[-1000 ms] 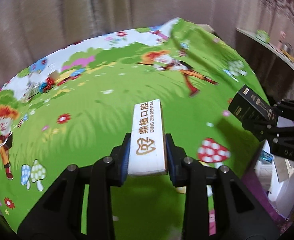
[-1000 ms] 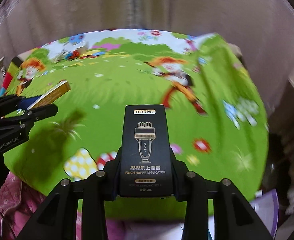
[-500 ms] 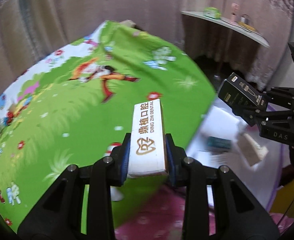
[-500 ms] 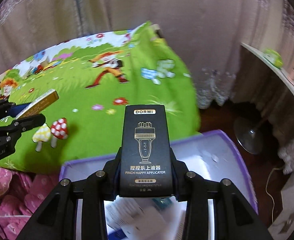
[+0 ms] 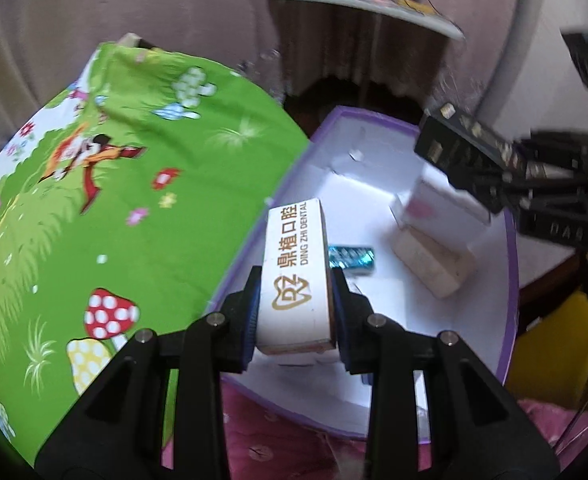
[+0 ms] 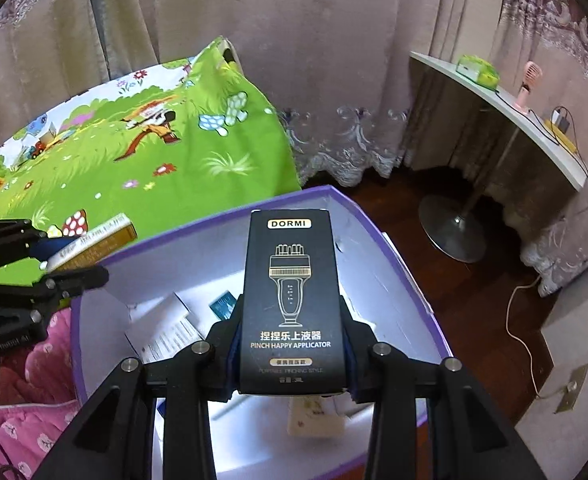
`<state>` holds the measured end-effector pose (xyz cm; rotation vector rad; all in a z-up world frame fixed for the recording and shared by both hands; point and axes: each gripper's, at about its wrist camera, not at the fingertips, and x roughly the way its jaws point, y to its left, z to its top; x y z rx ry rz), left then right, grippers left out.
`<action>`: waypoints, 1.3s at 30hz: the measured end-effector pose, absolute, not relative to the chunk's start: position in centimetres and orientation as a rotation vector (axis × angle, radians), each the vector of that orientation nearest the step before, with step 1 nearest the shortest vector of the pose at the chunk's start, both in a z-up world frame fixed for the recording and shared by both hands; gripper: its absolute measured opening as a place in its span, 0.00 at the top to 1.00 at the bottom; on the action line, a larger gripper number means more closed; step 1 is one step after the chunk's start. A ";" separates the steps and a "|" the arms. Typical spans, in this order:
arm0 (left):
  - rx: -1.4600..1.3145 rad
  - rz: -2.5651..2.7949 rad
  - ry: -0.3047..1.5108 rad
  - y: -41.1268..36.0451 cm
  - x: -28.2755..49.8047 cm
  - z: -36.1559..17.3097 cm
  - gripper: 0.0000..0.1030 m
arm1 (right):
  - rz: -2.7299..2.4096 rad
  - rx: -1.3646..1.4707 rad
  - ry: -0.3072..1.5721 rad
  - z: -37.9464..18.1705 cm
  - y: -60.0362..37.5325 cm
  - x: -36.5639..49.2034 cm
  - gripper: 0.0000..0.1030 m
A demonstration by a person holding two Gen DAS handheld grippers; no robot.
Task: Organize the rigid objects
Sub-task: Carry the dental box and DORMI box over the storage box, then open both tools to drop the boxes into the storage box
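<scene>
Both boxes have swung from the bed [image 5: 142, 184] over the purple bin [image 6: 393, 264], my left hand-held gripper [image 5: 295, 312] pinching the white dental box [image 5: 295, 268], my right hand-held gripper [image 6: 290, 354] pinching the black applicator box [image 6: 290, 300], poised for dropping in.

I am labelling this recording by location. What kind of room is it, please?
Probably a home bedroom. A bed with a cartoon sheet and a pink quilt, curtains across the far wall, and a small shelf with a pink handheld fan suggest this.
</scene>
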<state>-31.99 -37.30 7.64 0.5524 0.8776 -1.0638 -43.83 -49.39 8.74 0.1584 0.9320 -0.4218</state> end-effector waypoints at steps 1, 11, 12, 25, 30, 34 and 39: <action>0.574 -1.072 0.882 -37.5 -32.5 7.3 0.65 | -0.425 0.158 0.939 8.6 -49.5 -44.3 0.61; 0.699 -1.166 0.916 -38.4 -36.2 5.7 0.65 | -0.434 0.226 0.965 6.6 -50.0 -45.9 0.61; 0.683 -1.188 0.921 -38.1 -36.4 5.9 0.65 | -0.439 0.234 0.958 6.6 -50.1 -46.0 0.60; 0.479 -1.052 0.794 -31.6 -30.3 9.6 0.25 | -0.413 0.135 0.863 11.4 -48.6 -41.2 0.36; 0.369 -0.749 0.796 -23.1 -22.9 8.9 0.25 | -0.271 0.021 0.863 12.3 -44.2 -34.8 0.34; 0.323 -0.480 0.807 -14.9 -17.0 8.0 0.24 | -0.066 -0.117 0.883 11.4 -36.8 -26.2 0.34; 0.240 -0.175 0.827 -4.5 -9.8 6.3 0.20 | 0.157 -0.136 0.877 10.2 -28.1 -15.1 0.34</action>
